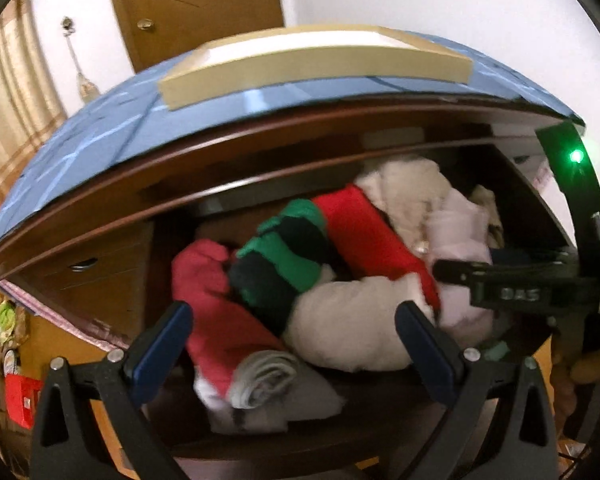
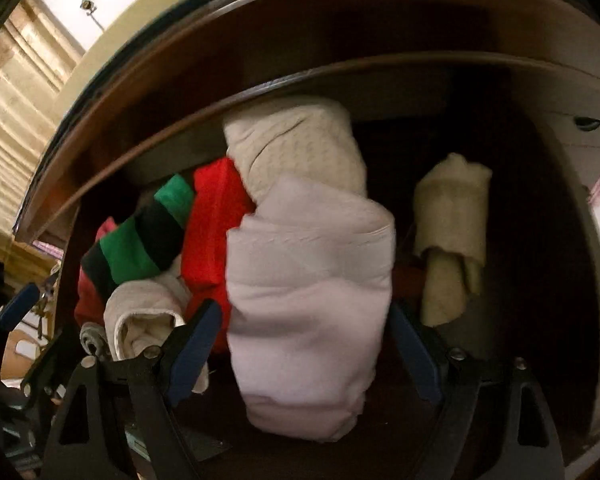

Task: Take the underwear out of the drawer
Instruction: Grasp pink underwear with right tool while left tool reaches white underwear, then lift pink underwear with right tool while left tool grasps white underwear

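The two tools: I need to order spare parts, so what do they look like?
Both the left tool and right tool have black triangular-cutout arms, silver screws and dark blue finger pads. From the left view, the right tool's black body shows white lettering and a green light.

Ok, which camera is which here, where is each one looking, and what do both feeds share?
Left wrist: rides the left gripper, looking down into the open drawer at rolled clothes; its open fingers and the right gripper show.
Right wrist: rides the right gripper, closer in, facing the pale pink roll between its fingers; contact unclear; left gripper at left edge.
Shared: pale pink roll, green-and-black striped roll, red garment.
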The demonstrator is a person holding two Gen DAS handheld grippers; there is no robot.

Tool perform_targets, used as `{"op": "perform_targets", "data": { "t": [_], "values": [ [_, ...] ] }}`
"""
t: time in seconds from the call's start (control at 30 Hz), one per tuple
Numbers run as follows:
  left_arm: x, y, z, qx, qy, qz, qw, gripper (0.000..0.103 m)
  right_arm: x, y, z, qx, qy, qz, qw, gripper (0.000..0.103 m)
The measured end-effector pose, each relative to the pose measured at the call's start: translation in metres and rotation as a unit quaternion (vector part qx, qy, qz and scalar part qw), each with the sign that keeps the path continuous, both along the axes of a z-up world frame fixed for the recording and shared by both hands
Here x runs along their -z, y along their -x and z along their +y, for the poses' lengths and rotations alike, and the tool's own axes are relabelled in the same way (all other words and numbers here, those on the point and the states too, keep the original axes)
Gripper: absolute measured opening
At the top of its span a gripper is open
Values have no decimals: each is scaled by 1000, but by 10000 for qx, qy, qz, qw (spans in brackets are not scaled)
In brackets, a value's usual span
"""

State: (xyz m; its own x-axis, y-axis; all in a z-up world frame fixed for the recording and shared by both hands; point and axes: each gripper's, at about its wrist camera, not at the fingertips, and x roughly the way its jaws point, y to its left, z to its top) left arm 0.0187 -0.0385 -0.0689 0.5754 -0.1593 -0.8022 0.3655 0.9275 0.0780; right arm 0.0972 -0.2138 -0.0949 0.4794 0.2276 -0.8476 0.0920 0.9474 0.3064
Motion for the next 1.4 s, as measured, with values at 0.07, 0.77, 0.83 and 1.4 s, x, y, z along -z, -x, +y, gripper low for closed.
{"op": "perform_targets", "data": {
  "t": [0.07,0.77,0.83,1.4],
  "values": [
    [1,1,-10,188,2,90,9998,102,-3,3,4,-126,225,-79,9996,34],
    [43,-30,-26,332,442,1237,9908,42,-64,57,-38,419,-26,-1657,9853,26],
    [40,-32,-18,248,619,1224,9902,36,-67,60,-41,433,-30,-1681,9848,26],
    [-55,-13,33,465,1650,119,9851,23,-137,78,-37,461,-23,-2527,9665,26]
  ]
}}
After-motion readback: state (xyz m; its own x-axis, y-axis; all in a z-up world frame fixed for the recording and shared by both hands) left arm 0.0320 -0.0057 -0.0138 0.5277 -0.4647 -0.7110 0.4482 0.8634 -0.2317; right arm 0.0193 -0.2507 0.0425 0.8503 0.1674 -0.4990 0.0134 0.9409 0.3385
